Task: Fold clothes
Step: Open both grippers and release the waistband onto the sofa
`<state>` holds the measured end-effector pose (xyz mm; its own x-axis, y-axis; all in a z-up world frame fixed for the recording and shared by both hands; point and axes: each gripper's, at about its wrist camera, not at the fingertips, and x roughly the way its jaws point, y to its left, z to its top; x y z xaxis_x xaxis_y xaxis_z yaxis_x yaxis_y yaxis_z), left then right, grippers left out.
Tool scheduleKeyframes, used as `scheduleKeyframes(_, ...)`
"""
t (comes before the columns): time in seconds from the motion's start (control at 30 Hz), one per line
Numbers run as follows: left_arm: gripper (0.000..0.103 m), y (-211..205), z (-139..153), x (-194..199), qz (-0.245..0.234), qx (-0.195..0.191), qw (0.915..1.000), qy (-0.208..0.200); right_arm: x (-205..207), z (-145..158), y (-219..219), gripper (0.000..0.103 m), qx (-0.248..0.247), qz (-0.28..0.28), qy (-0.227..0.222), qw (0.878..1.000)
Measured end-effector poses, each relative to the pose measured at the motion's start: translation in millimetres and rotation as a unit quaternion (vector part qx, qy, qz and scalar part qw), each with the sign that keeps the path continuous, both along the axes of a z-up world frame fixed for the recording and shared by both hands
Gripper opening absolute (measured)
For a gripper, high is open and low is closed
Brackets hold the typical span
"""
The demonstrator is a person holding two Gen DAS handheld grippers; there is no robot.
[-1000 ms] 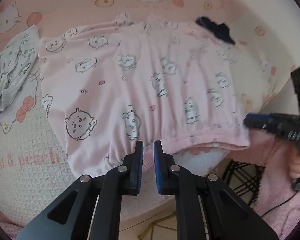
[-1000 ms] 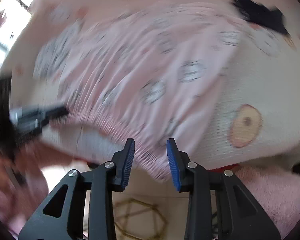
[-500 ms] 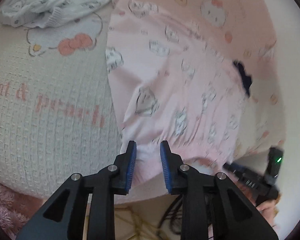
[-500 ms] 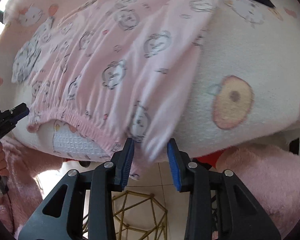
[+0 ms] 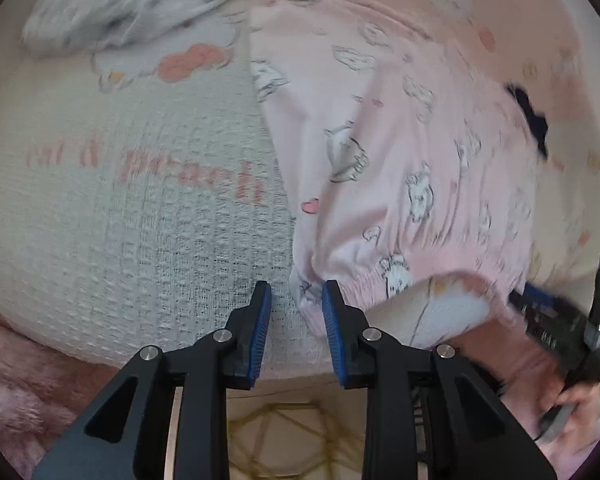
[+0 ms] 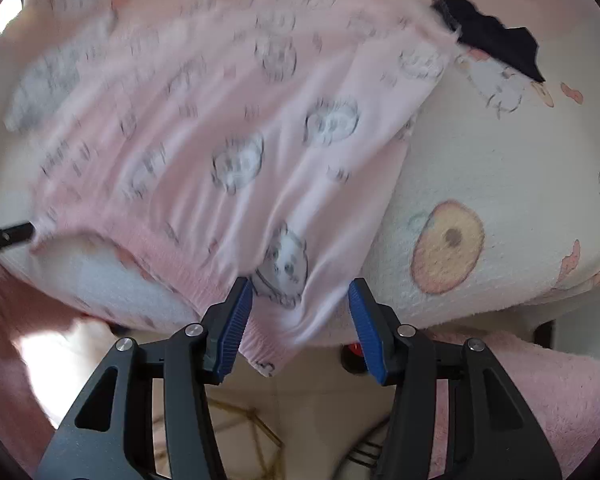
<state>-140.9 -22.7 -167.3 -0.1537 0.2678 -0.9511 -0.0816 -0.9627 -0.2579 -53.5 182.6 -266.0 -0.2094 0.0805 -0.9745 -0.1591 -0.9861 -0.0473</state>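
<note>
Both claws, left (image 5: 294,308) and right (image 6: 300,304), are opening around the pink garment's (image 6: 228,128) hem.

Left wrist view close, steeply down at bed edge, right wrist view likewise, both sharing the pink garment (image 5: 400,168) (image 6: 228,128)
</note>
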Motion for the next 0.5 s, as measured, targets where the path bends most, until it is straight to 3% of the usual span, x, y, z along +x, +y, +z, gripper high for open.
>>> scheduleKeyframes(0.17,0.030,6.1,11.4,6.6,-0.017,-0.027,0.9992,0.025,3.9,9.9,17.5,0.052,0.068,-0.037,-0.001,0.997)
scheduleKeyframes(0.3,0.030,13.9,28.0,-3.1,-0.038,0.014,0.9987,0.033,-1.0,34.7,8.0,0.051,0.002,-0.024,0.055,0.998)
scheduleKeyframes(0.37,0.031,19.5,38.6,-15.6,-0.059,0.025,0.9972,0.038,-9.2,39.3,-10.7,0.051,-0.010,-0.004,0.062,0.998)
scheduleKeyframes(0.5,0.035,14.4,57.4,-61.4,-0.085,0.015,0.9941,0.065,-23.4,39.8,-38.0,0.051,-0.018,0.038,0.065,0.997)
